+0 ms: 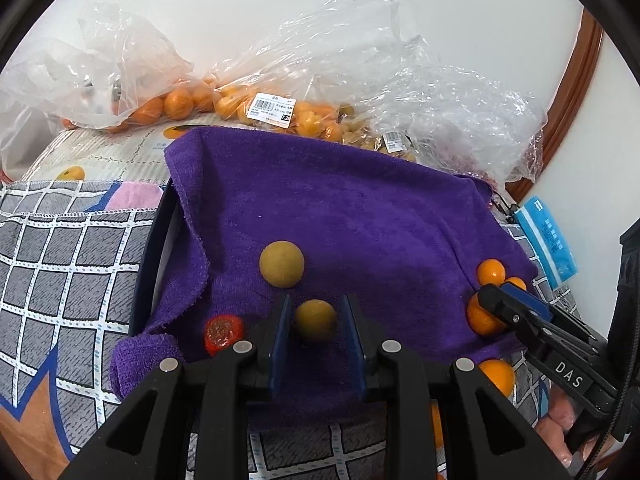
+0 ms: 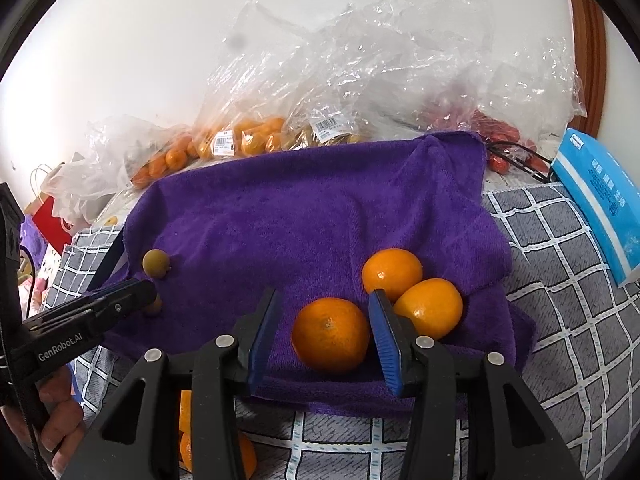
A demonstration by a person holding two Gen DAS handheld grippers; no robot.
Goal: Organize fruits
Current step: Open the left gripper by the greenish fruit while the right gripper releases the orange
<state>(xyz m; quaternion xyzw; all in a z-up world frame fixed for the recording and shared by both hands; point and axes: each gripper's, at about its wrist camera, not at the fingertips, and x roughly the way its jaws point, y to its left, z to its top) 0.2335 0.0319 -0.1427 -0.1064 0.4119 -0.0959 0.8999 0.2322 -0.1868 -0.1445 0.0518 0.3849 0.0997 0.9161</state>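
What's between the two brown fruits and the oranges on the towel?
Only bare purple towel. The right wrist view shows it best: nothing lies between the brown fruit at the left and the oranges at the right.

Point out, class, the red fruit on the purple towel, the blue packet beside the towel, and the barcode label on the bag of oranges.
Red fruit point(image 1: 223, 333), left wrist view, its top.
Blue packet point(image 2: 604, 208), right wrist view, its face.
Barcode label point(image 1: 272, 109), left wrist view, its middle.
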